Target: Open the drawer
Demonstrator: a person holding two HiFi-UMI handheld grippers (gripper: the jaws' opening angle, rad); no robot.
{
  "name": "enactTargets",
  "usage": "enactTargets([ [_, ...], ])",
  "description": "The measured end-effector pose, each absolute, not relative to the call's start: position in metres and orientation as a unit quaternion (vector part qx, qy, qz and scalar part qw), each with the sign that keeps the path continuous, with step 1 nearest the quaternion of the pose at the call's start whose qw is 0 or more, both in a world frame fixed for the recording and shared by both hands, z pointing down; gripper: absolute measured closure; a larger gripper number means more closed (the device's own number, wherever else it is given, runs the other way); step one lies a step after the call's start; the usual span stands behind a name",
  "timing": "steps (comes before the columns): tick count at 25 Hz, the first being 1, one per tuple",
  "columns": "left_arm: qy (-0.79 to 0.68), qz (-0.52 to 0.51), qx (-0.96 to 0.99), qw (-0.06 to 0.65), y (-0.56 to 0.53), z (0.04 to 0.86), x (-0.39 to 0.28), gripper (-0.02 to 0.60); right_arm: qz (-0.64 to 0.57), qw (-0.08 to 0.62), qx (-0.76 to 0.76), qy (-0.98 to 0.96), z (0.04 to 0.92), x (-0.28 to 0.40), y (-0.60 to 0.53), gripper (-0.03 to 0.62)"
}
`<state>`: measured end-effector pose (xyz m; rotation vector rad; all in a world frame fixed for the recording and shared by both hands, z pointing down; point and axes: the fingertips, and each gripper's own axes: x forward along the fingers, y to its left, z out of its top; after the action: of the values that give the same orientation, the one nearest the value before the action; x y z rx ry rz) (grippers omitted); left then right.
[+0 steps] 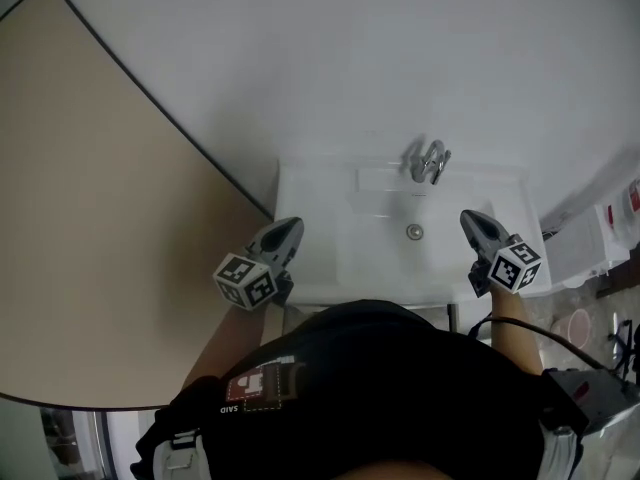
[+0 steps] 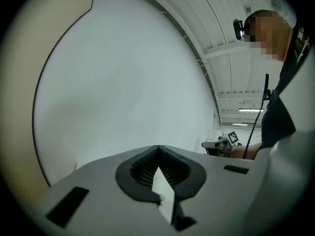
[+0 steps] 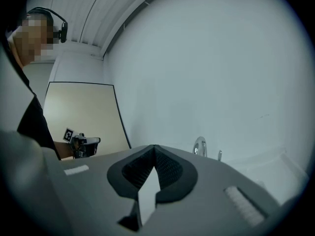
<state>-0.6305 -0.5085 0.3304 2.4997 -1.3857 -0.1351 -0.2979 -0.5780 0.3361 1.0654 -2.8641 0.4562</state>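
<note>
No drawer shows in any view. In the head view my left gripper [image 1: 288, 230] hangs over the front left corner of a white sink [image 1: 330, 258], and my right gripper [image 1: 472, 222] hangs over its right side. Both point away from me towards the white wall. In the left gripper view the jaws [image 2: 158, 147] meet at the tips with nothing between them. The right gripper's jaws [image 3: 154, 146] also meet at the tips and hold nothing. Each gripper view shows the other gripper far off to the side.
A chrome tap [image 1: 428, 160] stands at the sink's back edge, with the drain [image 1: 414, 232] below it. A beige panel [image 1: 90, 218] fills the left. White items [image 1: 590, 243] sit to the right of the sink. My dark-clothed body hides what lies under the sink's front.
</note>
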Motion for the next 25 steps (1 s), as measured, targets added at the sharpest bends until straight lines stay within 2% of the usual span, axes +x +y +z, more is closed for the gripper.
enactTargets([
  [4,-0.471,-0.053,0.87,0.136,-0.531,0.326,-0.664,0.581,0.137,0.038,0.343,-0.928,0.328,-0.335,-0.592,0.599],
  [9,-0.475,-0.064,0.866,0.143,-0.555,0.329,-0.677,0.581,0.138,0.054,0.339,-0.929,0.326,-0.341,-0.615,0.599],
  [25,-0.522,-0.066,0.839,0.135,-0.593,0.323,-0.626,0.581,0.138,0.053,0.293,-0.945,0.334,-0.313,-0.685,0.599],
])
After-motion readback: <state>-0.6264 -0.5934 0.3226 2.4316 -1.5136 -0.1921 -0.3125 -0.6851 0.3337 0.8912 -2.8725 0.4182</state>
